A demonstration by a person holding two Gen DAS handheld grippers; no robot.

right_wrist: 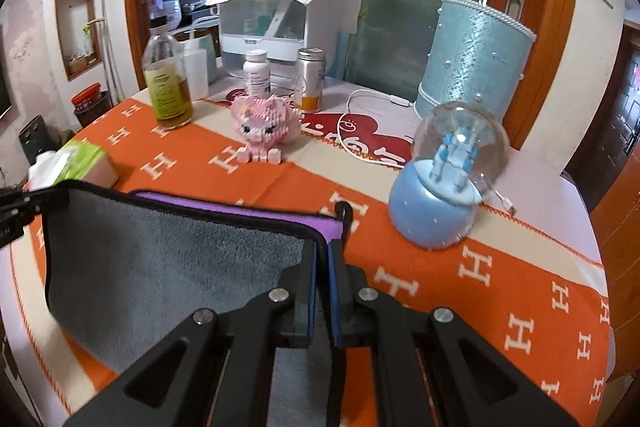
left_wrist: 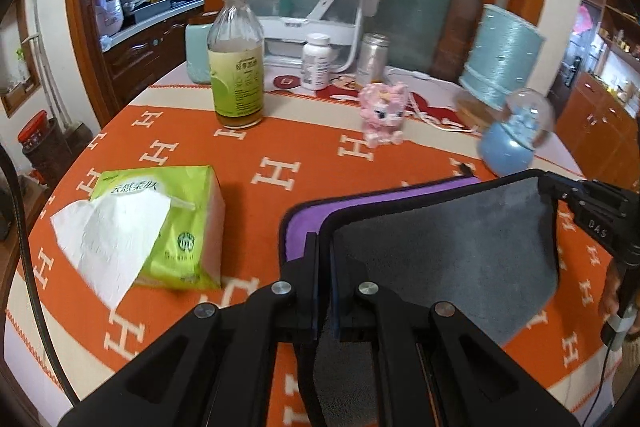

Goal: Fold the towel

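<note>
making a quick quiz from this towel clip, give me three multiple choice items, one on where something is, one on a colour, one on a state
1. Where is the tissue pack relative to the towel?
A. on the left gripper's side
B. on the right gripper's side
C. lying on top of it

2. What colour is the towel's lower layer that peeks out along the far edge?
A. green
B. purple
C. red

3. What are the grippers doing?
A. both are open above the towel
B. only the right one is shut on the towel
C. each is shut on a corner of the towel

Answers:
1 A: the pack sits on the tablecloth left of the towel.
2 B: a purple strip shows behind the grey face.
3 C: the left gripper and the right gripper each pinch a towel corner.
</note>
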